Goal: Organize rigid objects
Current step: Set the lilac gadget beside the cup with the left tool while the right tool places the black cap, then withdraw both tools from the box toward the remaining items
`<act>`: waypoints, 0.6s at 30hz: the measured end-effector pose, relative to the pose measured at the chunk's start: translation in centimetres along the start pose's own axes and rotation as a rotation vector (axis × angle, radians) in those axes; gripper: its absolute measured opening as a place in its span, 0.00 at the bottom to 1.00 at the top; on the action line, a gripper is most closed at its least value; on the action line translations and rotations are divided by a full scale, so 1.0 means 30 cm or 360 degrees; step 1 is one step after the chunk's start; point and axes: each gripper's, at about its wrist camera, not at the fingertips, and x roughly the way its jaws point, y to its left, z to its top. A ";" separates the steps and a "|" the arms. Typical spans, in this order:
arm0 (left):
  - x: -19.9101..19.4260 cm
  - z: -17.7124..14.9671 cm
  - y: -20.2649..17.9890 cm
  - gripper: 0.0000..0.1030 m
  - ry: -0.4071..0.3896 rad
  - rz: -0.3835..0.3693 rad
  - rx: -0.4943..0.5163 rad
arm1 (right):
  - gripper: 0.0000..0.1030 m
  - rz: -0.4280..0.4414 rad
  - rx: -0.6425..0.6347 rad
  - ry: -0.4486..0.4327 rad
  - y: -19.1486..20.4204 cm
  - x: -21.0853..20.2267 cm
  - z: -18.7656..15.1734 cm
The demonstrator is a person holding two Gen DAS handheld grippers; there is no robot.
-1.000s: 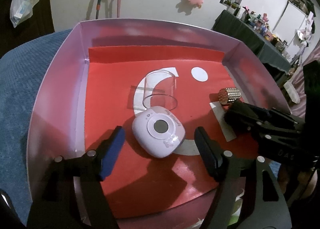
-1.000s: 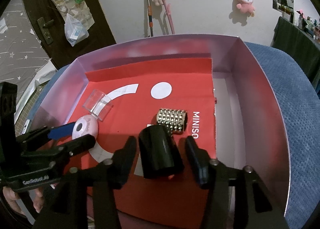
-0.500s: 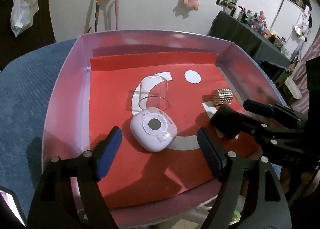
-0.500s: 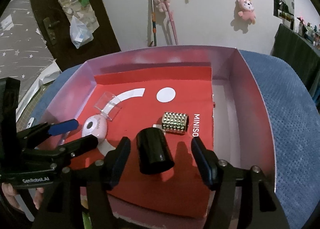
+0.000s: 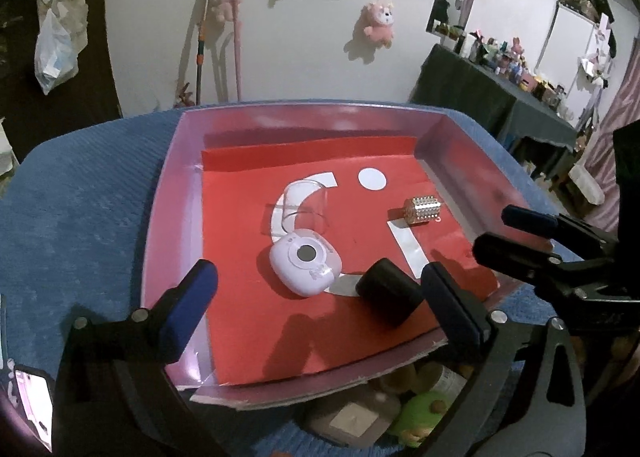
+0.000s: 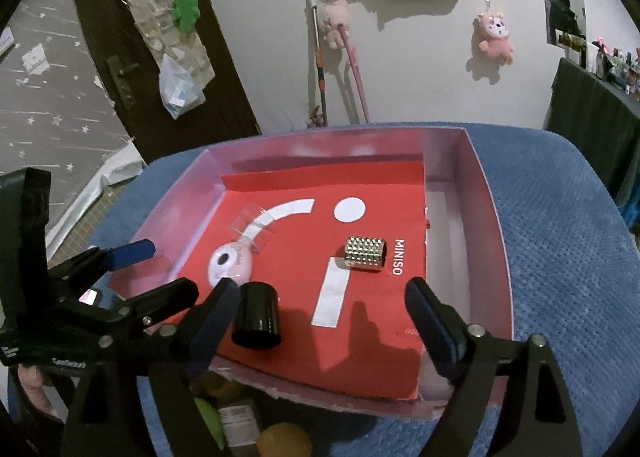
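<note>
A pink-walled box [image 5: 168, 217] with a red liner holds four things. A lilac rounded case [image 5: 306, 266] lies mid-floor, a clear cup [image 5: 306, 207] on its side just behind it. A gold studded cylinder [image 5: 422, 210] rests to the right, and a black cylinder [image 5: 390, 297] near the front edge. My left gripper [image 5: 320, 309] hovers above the front edge, jaws opening, nothing between them. My right gripper [image 6: 324, 321] is also opening. The black cylinder [image 6: 258, 315] lies free beside its left finger [image 6: 212, 317], untouched. The studded cylinder [image 6: 365, 253] and the case [image 6: 230, 265] lie beyond.
The box sits on a blue textured cushion [image 6: 560, 257]. Bottles and a green toy [image 5: 420, 413] lie below the box's torn front edge. A lit phone [image 5: 30, 405] rests at the lower left. A dark cluttered table [image 5: 500, 105] stands at the right.
Both grippers have spread wider and drawn back and up from the box floor. The right one has let go of the black cylinder, which now lies by its left finger.
</note>
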 end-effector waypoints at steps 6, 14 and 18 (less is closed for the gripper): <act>-0.038 -0.016 0.021 1.00 -0.0033 -0.0001 -0.0034 | 0.97 0.0042 0.0018 -0.0048 0.008 -0.048 -0.005; -0.103 -0.043 0.021 1.00 -0.0118 0.0023 -0.0043 | 1.00 0.0070 0.0013 -0.0130 0.026 -0.105 -0.029; -0.124 -0.056 0.035 1.00 -0.0135 -0.0014 -0.0072 | 1.00 0.0078 -0.0003 -0.0193 0.039 -0.138 -0.043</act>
